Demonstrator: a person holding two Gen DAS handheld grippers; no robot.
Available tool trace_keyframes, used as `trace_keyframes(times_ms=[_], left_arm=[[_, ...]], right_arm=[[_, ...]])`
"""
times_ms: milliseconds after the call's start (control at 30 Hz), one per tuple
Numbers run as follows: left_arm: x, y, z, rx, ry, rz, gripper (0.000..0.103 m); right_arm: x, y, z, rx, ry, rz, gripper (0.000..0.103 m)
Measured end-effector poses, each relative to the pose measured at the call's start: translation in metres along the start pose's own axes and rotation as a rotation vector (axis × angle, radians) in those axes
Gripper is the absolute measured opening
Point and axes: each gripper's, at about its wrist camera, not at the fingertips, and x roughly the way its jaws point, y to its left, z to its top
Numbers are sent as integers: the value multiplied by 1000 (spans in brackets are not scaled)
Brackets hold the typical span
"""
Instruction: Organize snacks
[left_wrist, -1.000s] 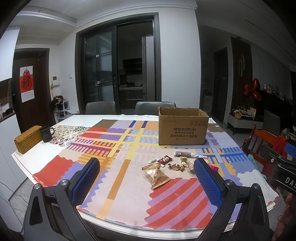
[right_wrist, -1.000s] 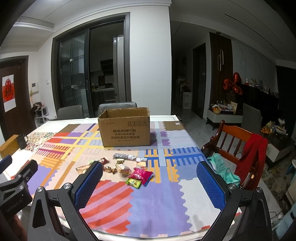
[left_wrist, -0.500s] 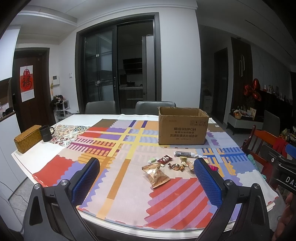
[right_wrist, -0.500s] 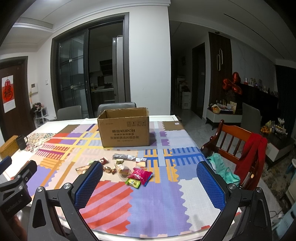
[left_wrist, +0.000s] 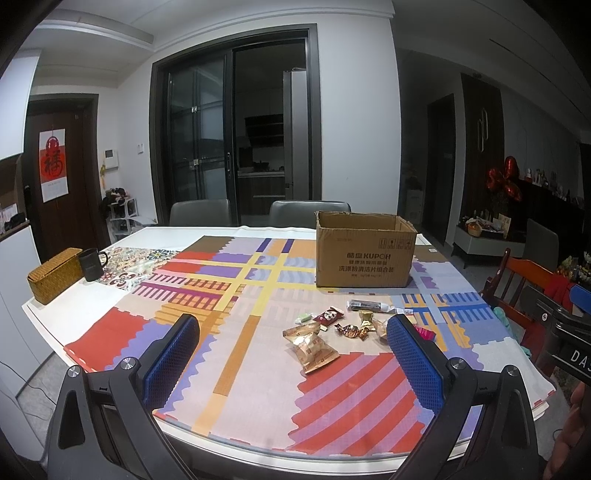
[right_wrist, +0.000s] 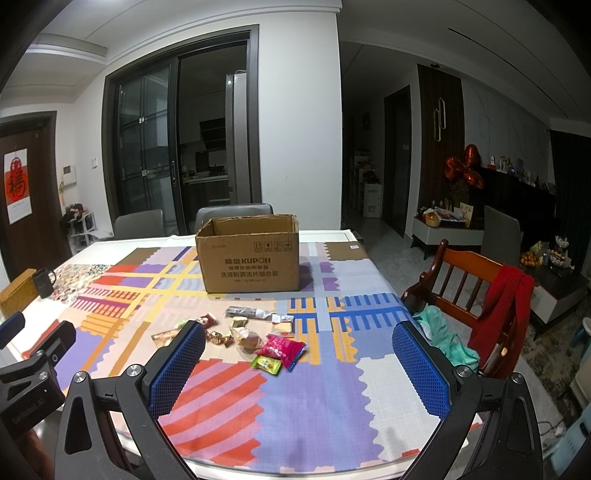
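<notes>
Both grippers hang above the near edge of the worktop (left_wrist: 66, 295), which carries a patchwork cloth of red, purple, yellow and blue. The left gripper (left_wrist: 291, 362) has its jaws spread wide with nothing between them, and the right gripper (right_wrist: 299, 365) likewise stands wide open and holds nothing.

The snacks (right_wrist: 258, 328) lie loose in a small scatter on the cloth, between the grippers and an open cardboard box (right_wrist: 249, 254) that stands upright farther back. Nearest the left gripper is a gold-brown packet (left_wrist: 312, 345), with a dark red wrapper (left_wrist: 328, 316) and a small green sweet (left_wrist: 304, 317) just behind it. In the right wrist view a pink packet (right_wrist: 282, 349) touches a green packet (right_wrist: 266, 364) at the near side of the scatter, and a long silver-ended wrapper (right_wrist: 247, 313) lies at the far side, near the box.

At the far left of the worktop a dark mug (left_wrist: 90, 264) stands just beside a woven basket (left_wrist: 53, 275). A wooden chair (right_wrist: 469, 284) draped with a red garment (right_wrist: 506, 306) sits at the right of the worktop.
</notes>
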Motion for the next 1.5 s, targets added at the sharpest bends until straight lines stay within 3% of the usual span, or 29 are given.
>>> trace_keyframes(times_ms=[700, 900, 1500], left_arm=[[1, -1, -5, 8, 14, 1, 103], [19, -5, -7, 23, 56, 10, 103], [97, -11, 6, 23, 190, 16, 103]], right_arm=[[1, 0, 1, -4, -3, -6, 103], [9, 0, 6, -13, 12, -16, 103], [91, 12, 6, -68, 142, -9, 103]])
